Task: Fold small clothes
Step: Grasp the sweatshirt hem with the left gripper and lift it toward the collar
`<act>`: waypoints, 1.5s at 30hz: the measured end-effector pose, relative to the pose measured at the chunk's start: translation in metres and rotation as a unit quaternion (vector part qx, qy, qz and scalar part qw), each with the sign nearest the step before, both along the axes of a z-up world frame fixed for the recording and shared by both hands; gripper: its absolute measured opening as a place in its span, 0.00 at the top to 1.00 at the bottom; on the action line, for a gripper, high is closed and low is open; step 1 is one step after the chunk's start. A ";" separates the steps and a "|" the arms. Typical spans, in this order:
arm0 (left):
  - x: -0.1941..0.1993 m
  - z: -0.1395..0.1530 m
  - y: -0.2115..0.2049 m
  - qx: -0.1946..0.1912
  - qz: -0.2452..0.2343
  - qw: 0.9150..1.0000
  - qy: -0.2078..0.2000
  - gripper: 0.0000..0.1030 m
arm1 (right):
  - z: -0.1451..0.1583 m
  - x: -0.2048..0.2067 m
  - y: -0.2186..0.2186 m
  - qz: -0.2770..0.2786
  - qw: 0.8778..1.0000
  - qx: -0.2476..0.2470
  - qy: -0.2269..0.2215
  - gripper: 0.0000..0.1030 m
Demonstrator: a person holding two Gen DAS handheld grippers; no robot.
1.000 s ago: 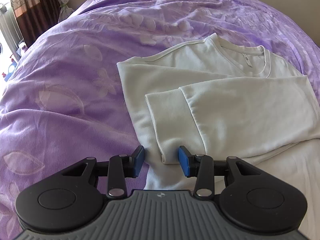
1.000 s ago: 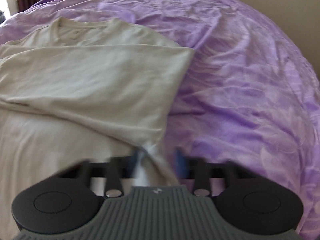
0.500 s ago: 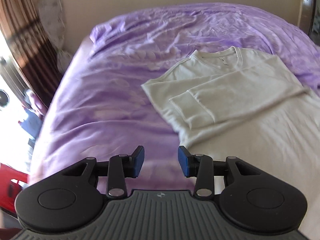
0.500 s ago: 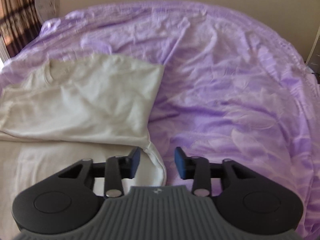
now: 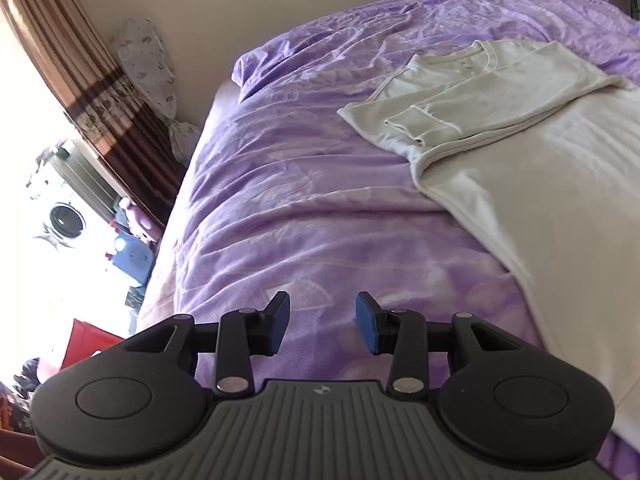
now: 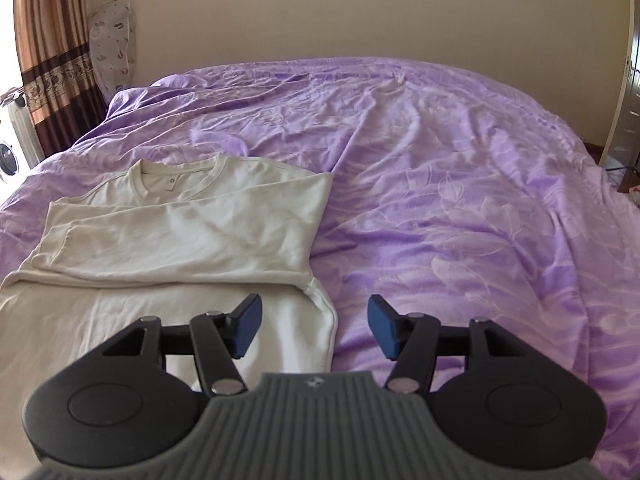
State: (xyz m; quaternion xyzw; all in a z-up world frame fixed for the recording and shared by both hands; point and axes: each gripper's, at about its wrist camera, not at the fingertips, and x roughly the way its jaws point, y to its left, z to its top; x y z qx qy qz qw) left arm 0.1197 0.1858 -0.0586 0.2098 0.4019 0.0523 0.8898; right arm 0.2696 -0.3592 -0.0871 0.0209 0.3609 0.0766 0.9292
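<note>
Both the left gripper (image 5: 322,322) and the opening right gripper (image 6: 315,327) hold nothing, so a careless regrasp could disturb the shirt's (image 6: 192,220) folded sleeves.

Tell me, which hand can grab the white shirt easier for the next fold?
Probably the right. The right gripper hangs just over the side edge of the white long-sleeved cotton shirt, its fingers opening and empty. The left gripper is open over bare purple bedspread, with the shirt off to its side.

The right gripper (image 6: 314,326) no longer pinches the white shirt (image 6: 192,232); its jaws are opening, empty. Both grippers now sit farther back over the bed (image 6: 460,200).
</note>
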 end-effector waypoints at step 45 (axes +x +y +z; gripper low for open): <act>-0.113 -0.004 -0.121 0.044 -0.362 0.909 0.203 0.46 | 0.037 -0.211 0.025 0.370 0.890 -0.263 0.045 0.45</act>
